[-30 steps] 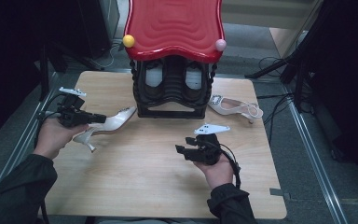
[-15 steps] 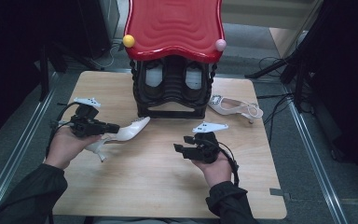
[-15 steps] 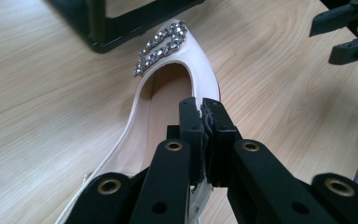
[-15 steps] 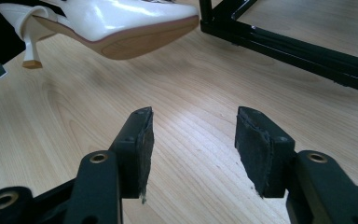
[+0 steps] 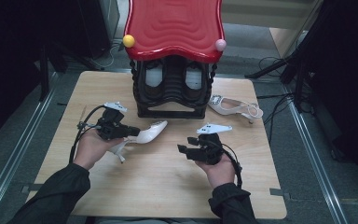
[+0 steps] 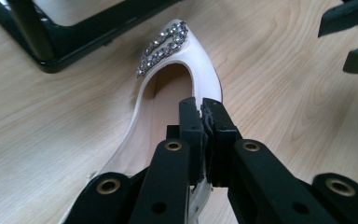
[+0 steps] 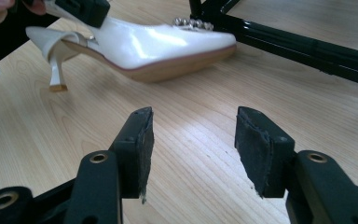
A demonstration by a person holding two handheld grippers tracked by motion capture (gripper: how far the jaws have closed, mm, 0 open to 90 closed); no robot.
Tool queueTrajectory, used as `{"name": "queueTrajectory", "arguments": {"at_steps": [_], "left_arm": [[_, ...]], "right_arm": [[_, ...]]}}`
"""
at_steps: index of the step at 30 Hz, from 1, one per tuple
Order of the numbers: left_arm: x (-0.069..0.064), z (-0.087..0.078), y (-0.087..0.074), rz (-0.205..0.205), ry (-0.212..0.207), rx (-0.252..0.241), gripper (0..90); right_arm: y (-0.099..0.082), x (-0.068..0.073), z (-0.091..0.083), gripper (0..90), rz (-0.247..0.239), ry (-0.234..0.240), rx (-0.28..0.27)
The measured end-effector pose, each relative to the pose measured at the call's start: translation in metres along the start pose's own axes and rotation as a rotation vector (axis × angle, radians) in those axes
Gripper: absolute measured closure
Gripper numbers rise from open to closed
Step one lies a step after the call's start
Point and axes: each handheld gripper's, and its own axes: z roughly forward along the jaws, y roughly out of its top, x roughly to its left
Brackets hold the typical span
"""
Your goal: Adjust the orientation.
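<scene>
A white pointed heeled shoe (image 5: 150, 134) with a rhinestone trim (image 6: 161, 44) lies toe-first toward the rack's foot. My left gripper (image 5: 129, 132) is shut on the shoe's side rim (image 6: 214, 88), with the pads pinching the thin edge near the heel end. In the right gripper view the same shoe (image 7: 158, 42) stands side-on, heel tip at or just over the wood. My right gripper (image 5: 186, 150) hovers open to the shoe's right, nothing between its pads (image 7: 142, 140). A second white shoe (image 5: 235, 106) lies to the right of the rack.
A black shoe rack (image 5: 172, 100) with a red wavy top (image 5: 175, 25) stands at the back middle of the wooden table (image 5: 158, 186), holding shoes inside. Its black base bar (image 7: 307, 46) runs close behind the held shoe. Cables trail from both grippers.
My left gripper has carried the white shoe rightward from the table's left side toward the rack's front. The right gripper has stayed put and open.
</scene>
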Motion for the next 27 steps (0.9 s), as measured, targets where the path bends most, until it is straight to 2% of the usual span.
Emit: {"name": "queueTrajectory", "arguments": {"at_steps": [1,3,11,14,21,23,27], "left_arm": [[0.0,0.0,0.0,0.0,0.0,0.0,87.8],[-0.008,0.003,-0.001,0.028,0.006,-0.002,87.7],[-0.017,0.01,-0.009,0.038,-0.03,0.008,86.0],[-0.019,0.008,-0.011,0.031,-0.057,-0.024,82.5],[-0.018,0.006,-0.015,0.037,-0.064,0.003,81.1],[-0.018,0.002,-0.013,0.045,-0.075,0.002,79.9],[-0.02,-0.005,-0.011,0.055,-0.07,-0.004,78.4]], "right_arm": [[0.0,0.0,0.0,48.1,0.0,-0.002,-0.002],[-0.001,-0.001,-0.002,48.3,0.004,-0.006,-0.003],[-0.005,-0.003,-0.001,48.9,0.014,-0.008,0.0],[-0.006,-0.004,0.004,49.5,0.016,-0.009,0.0],[-0.006,0.001,0.015,51.4,-0.006,-0.002,0.013],[-0.006,0.002,0.019,52.1,-0.008,-0.002,0.014],[-0.007,0.003,0.025,54.3,-0.008,-0.007,0.023]]}}
